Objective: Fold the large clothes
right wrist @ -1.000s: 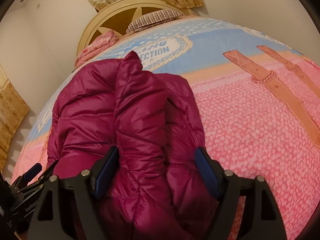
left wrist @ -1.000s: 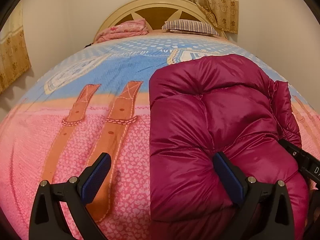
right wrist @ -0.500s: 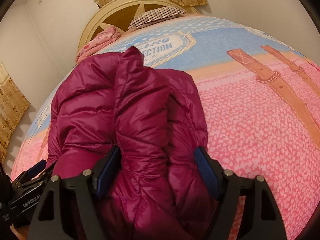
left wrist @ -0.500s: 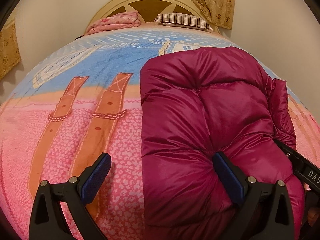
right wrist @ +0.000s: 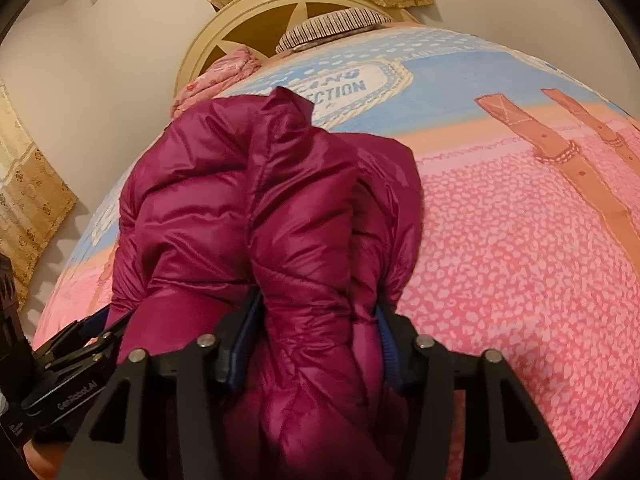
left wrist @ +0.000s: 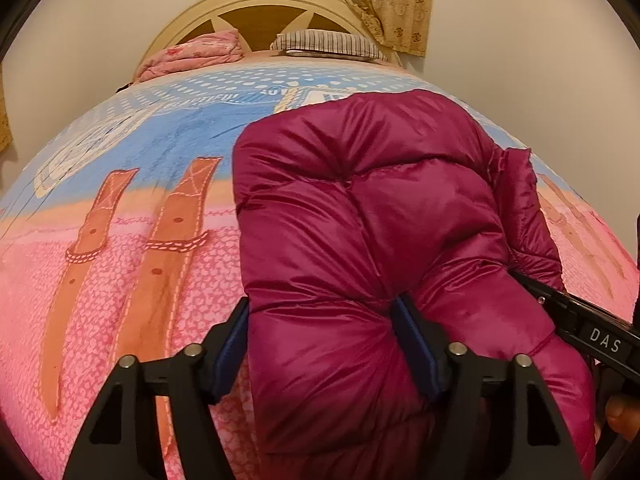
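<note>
Lying on the bed (left wrist: pixel 120 300), the maroon puffer jacket (left wrist: pixel 360 220) is bunched near the foot edge. Open bedspread stretches away on its left. Left gripper (left wrist: pixel 324 344) is closing, fingers squeezing the jacket's near-left bulge; right gripper (right wrist: pixel 316 340) is closing, pinching a raised fold. Pillow (left wrist: pixel 328 42) and folded pink blanket (left wrist: pixel 192 54) sit far off by the headboard (left wrist: pixel 260 12).
</note>
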The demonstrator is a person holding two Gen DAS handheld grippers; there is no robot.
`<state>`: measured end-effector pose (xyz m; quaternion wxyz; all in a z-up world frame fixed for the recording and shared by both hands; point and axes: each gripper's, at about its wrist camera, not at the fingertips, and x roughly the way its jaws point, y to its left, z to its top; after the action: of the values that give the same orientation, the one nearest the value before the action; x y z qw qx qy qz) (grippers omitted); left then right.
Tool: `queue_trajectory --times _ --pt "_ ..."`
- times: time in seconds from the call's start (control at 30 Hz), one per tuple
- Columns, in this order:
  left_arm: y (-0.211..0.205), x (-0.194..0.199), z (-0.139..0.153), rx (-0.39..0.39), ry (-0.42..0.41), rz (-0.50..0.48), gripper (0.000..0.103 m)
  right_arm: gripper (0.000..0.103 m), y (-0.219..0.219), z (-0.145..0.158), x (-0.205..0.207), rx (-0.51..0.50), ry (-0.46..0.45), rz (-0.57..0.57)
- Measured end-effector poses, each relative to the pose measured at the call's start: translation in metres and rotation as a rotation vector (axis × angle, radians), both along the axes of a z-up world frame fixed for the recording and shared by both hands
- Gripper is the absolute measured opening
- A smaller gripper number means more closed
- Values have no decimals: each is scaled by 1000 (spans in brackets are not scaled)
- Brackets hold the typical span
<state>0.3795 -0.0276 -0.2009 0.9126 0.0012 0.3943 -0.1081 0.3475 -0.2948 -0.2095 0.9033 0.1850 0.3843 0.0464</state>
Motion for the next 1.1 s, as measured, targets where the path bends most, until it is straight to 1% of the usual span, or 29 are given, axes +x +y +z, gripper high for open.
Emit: queue_trajectory --times 0.03,0.07,0.23,0.33,0.4,0.57,0.7,0.9,1.1 --pt "-1 -1 0 -5 -3 -11 61 50 0 0 -1 4 -3 6" --pt "-2 -2 1 -2 -8 -18 59 49 1 -1 -1 7 -5 10" --pt "-9 -5 4 28 -30 -30 50 45 3 -1 -3 13 -7 24" --pt "-11 -8 5 56 -52 -24 43 39 6 0 -4 11 -15 29" --pt "-13 -10 7 72 -64 -20 39 34 9 1 -6 6 -28 34" --pt "-18 -15 17 108 -85 -22 28 27 11 4 -12 -2 -45 44" --pt "-18 -24 29 116 -103 -28 24 23 14 11 -21 -8 -67 52" --pt "-13 -45 52 100 -145 -24 21 20 15 22 -39 31 -95 64" --pt "0 -67 77 76 -187 -13 20 19 26 45 -58 45 -150 87"
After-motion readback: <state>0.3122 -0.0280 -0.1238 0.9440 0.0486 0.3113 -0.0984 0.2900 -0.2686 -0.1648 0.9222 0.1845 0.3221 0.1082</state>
